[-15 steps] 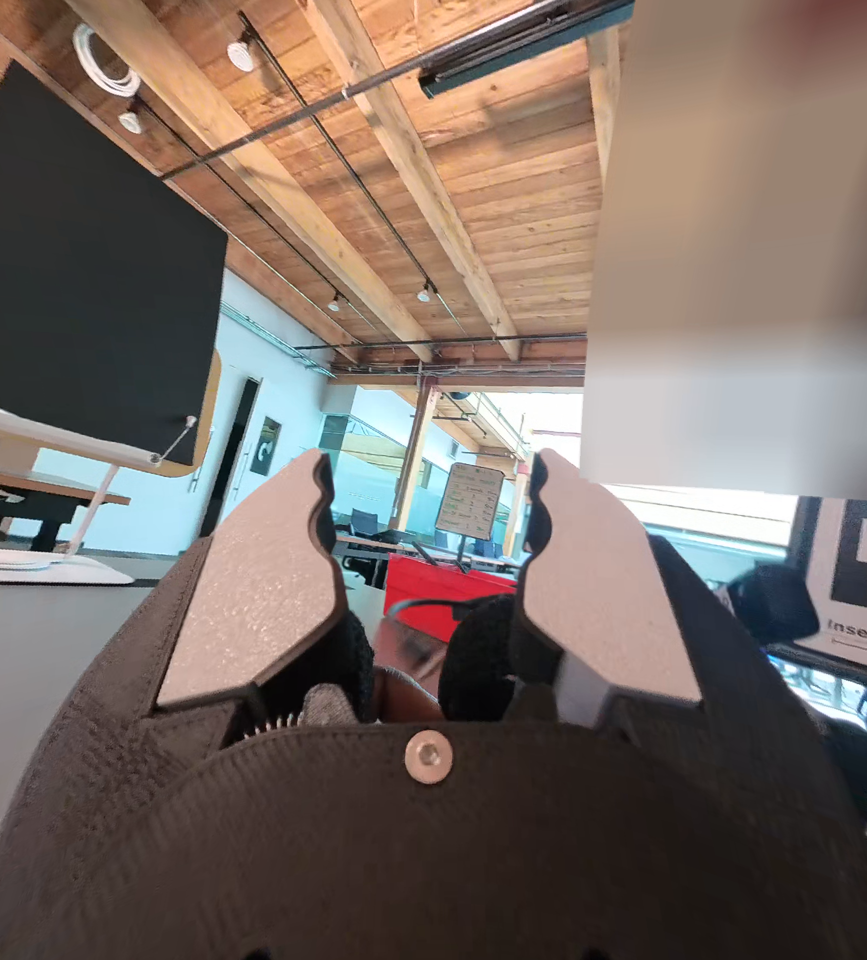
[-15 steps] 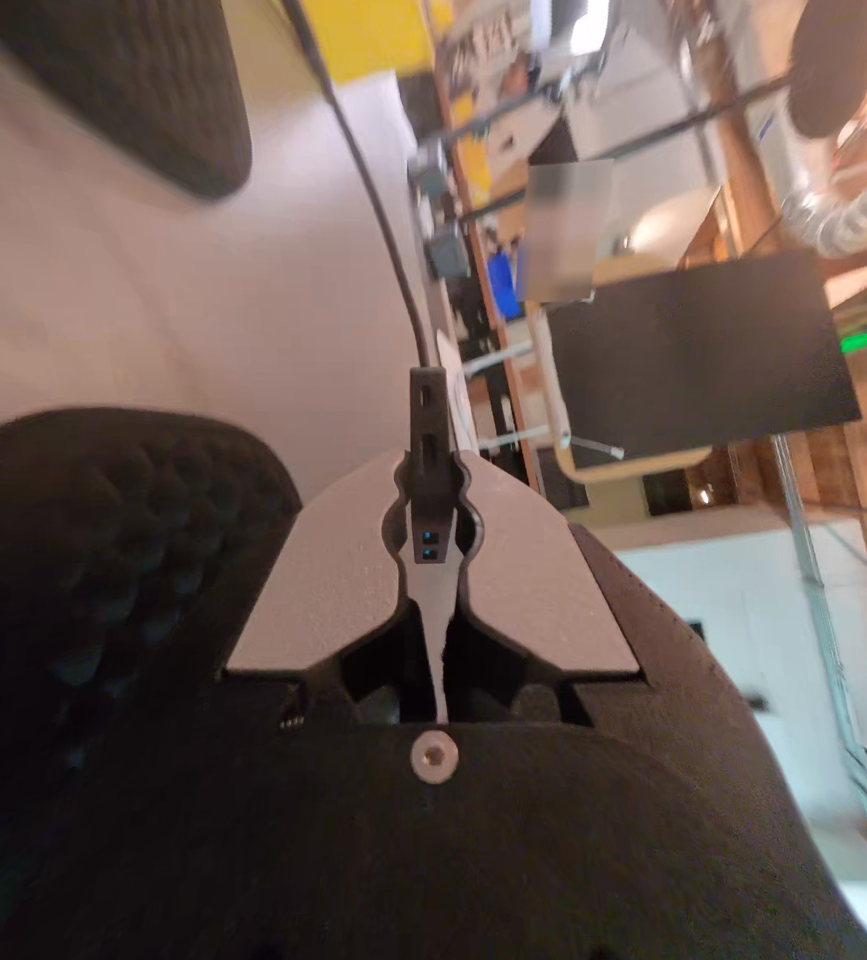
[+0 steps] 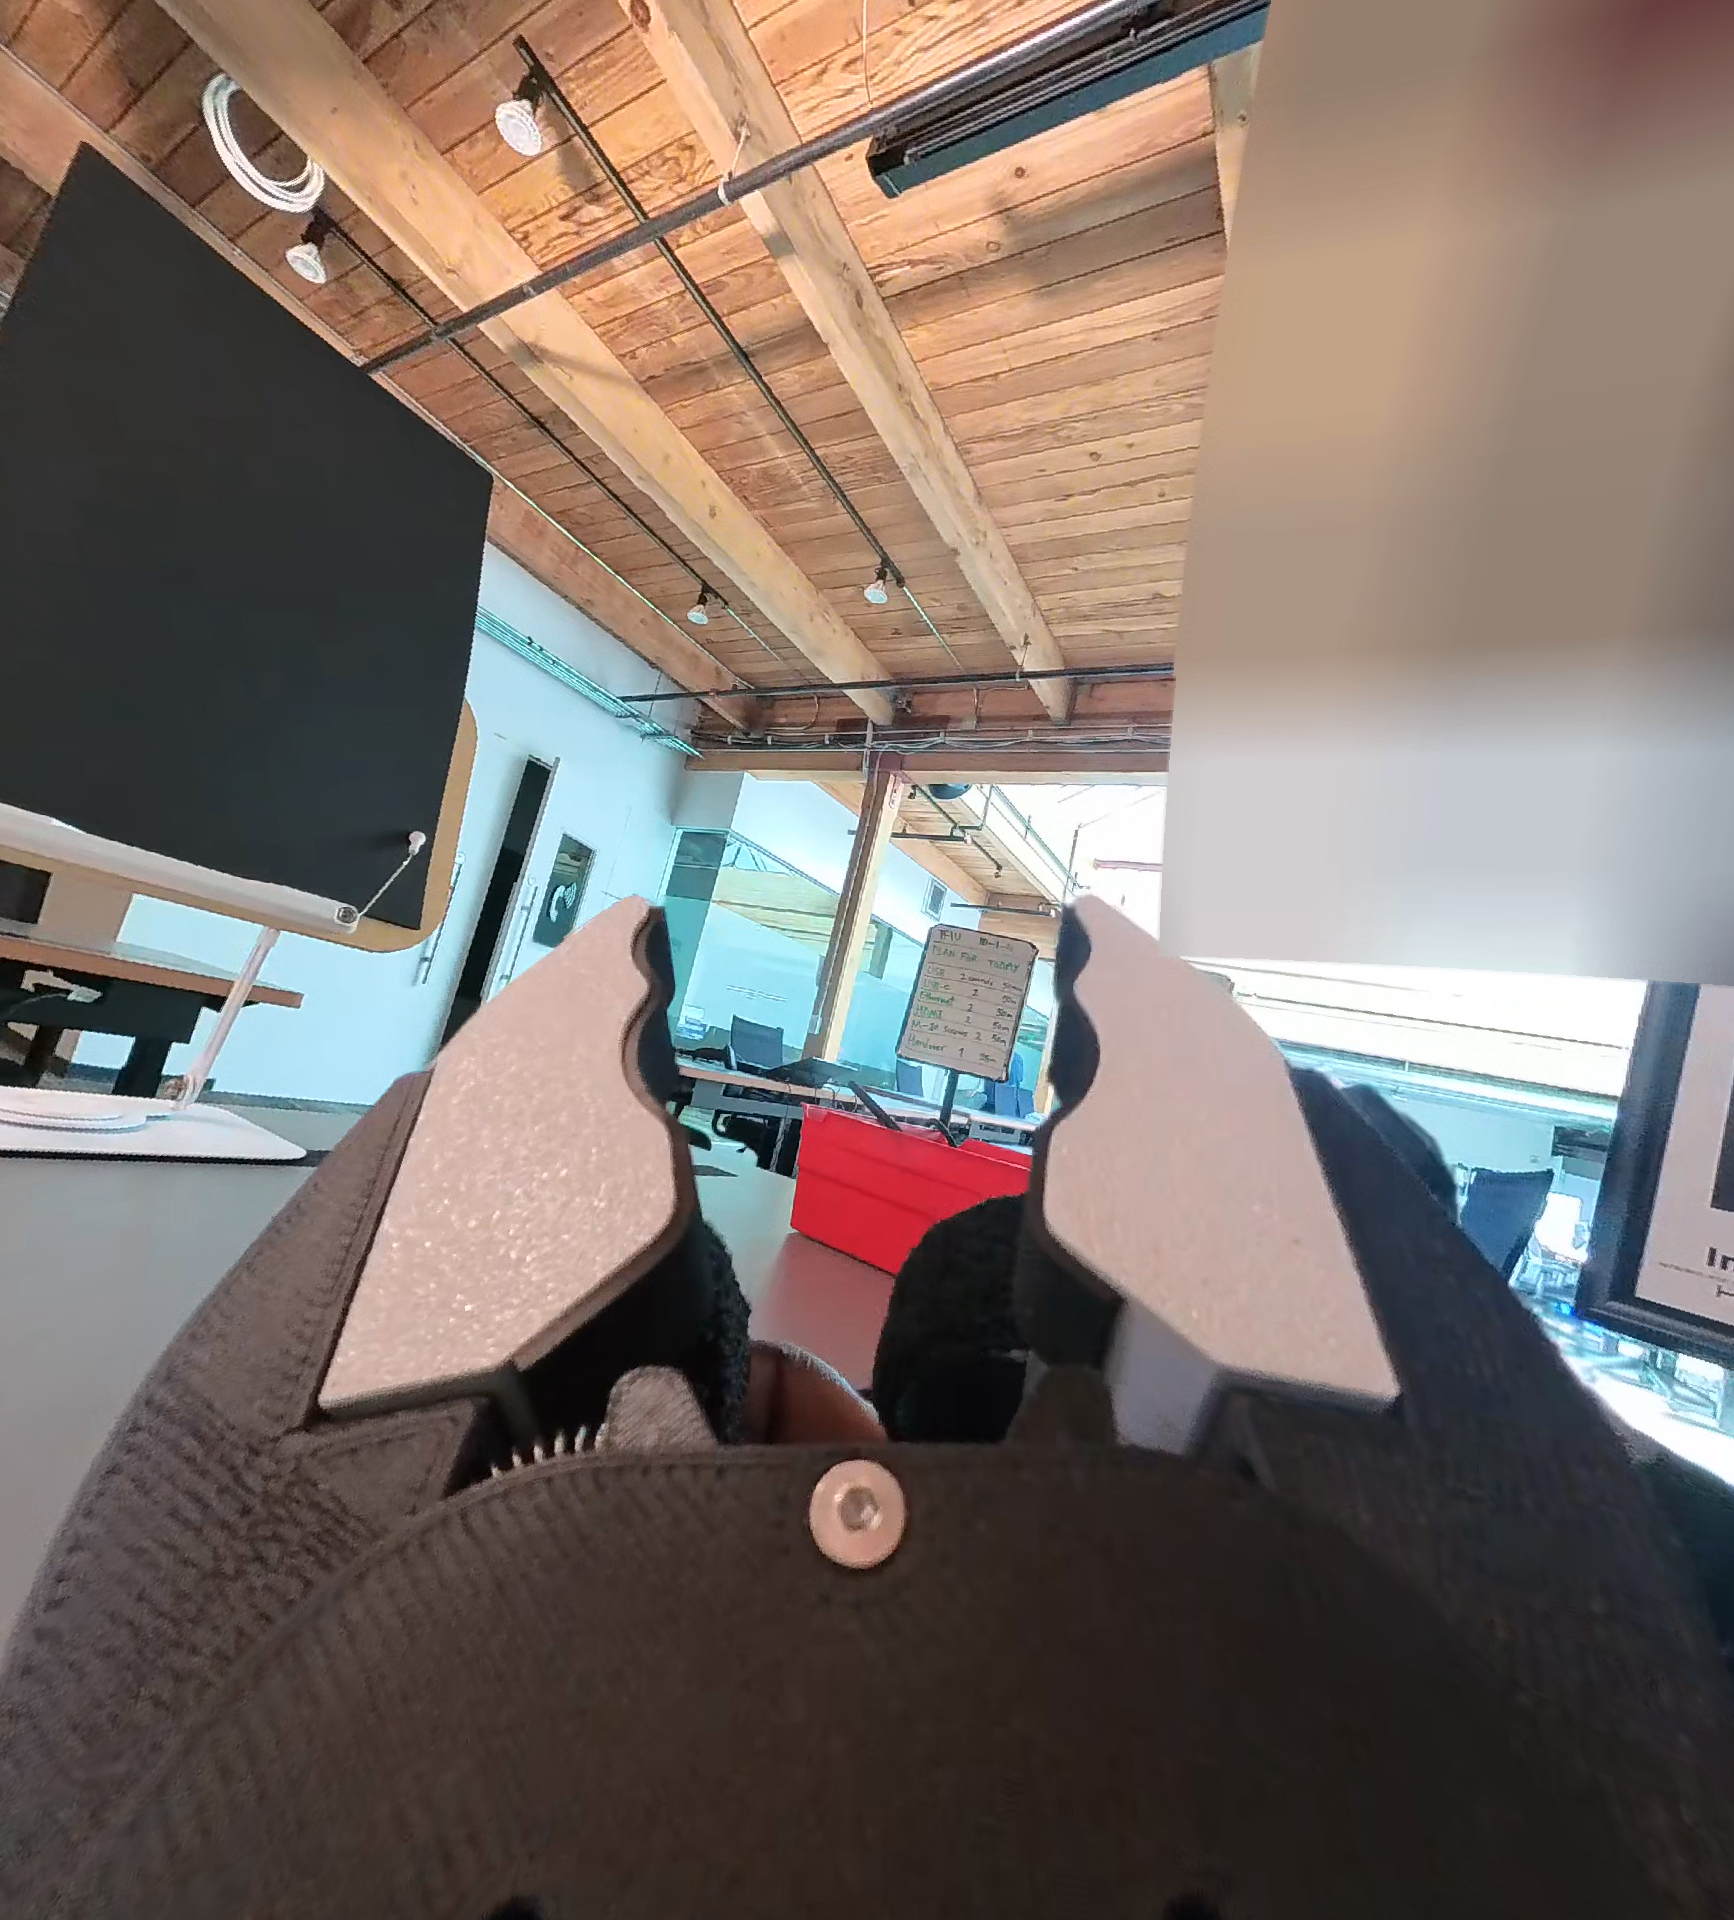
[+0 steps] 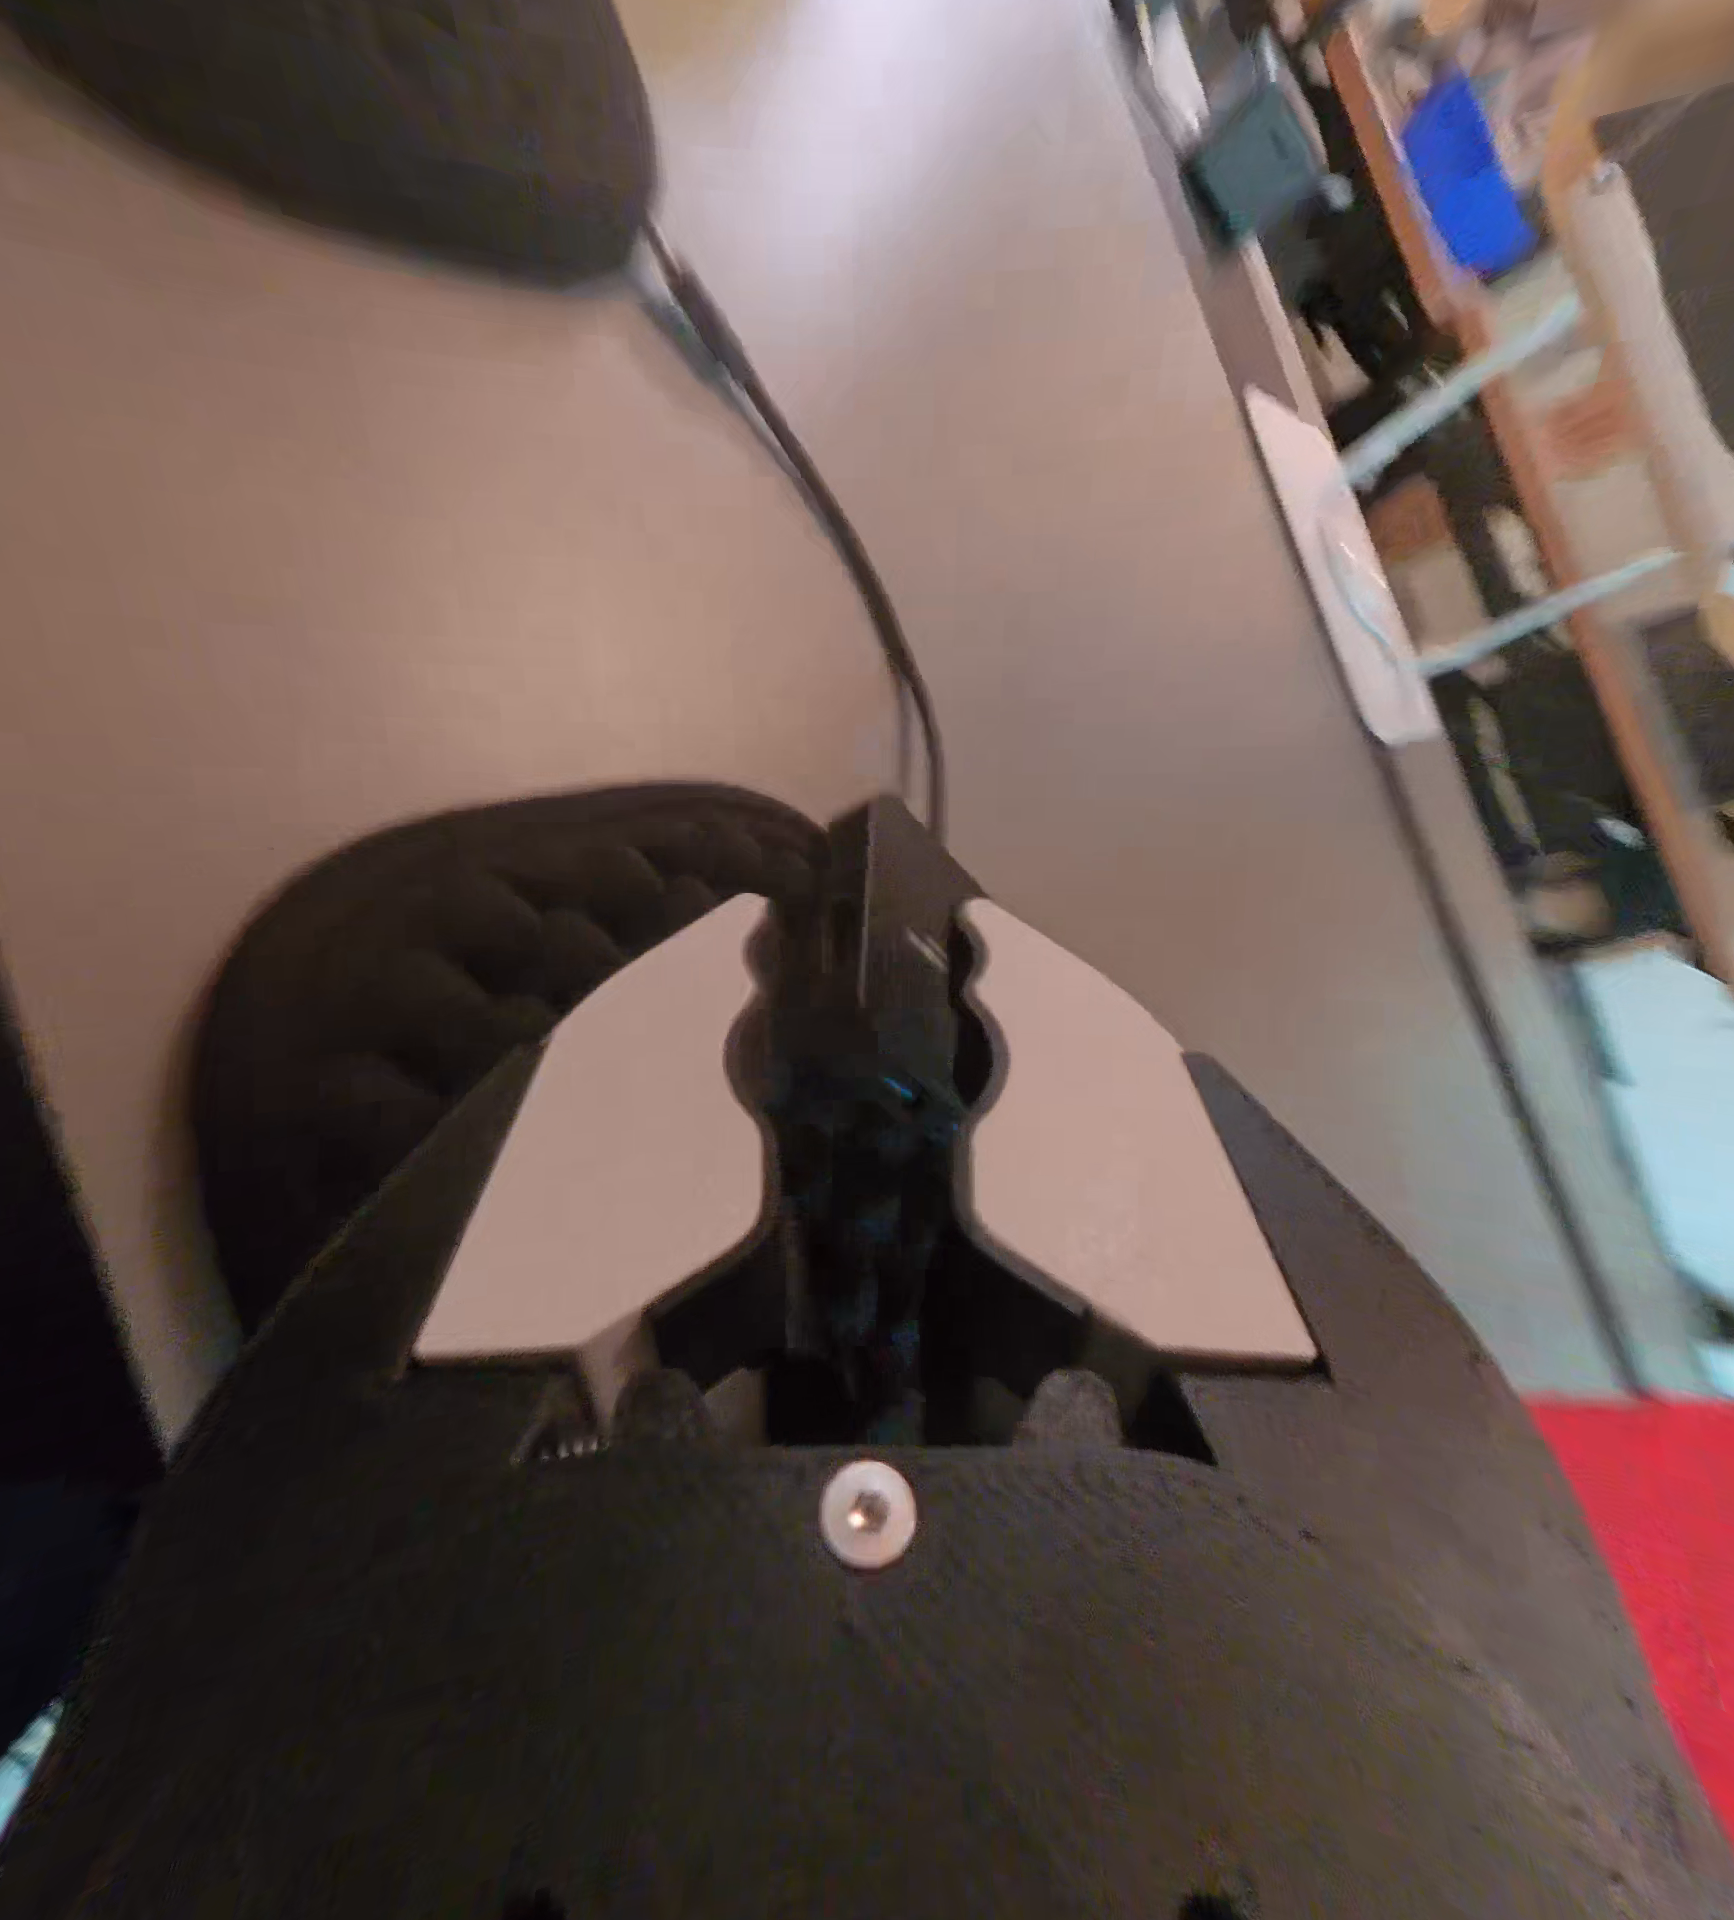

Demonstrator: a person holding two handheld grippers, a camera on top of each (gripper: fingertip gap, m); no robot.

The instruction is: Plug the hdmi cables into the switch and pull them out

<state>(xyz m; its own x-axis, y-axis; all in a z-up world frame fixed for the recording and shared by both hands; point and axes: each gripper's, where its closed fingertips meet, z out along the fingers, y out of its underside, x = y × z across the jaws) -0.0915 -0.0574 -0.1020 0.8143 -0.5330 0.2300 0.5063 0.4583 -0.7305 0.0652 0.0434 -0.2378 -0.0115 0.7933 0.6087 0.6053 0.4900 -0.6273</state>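
Over the grey table, left gripper tilted up toward the wooden ceiling; jaws wide apart, nothing btwn them. Past its fingertips: red bin on the table, whiteboard on a stand further back. Black panel on a white stand at left. Framed marker card at right edge. Black-gloved fingers show low btwn the jaws, behind the gripper.

Right wrist view heavily blurred. Right gripper closed down on a small black boxy piece, apparently the switch; can't confirm, too smeared. It sits btwn the wavy inner edges of the pads, sticking out a little past the tips. Thin black cable runs from its far end across the table up toward a dark padded shape at top left. Can't tell whether the cable is an HDMI lead or the box's own. Second dark textured shape just left of the gripper. Red surface at lower right.
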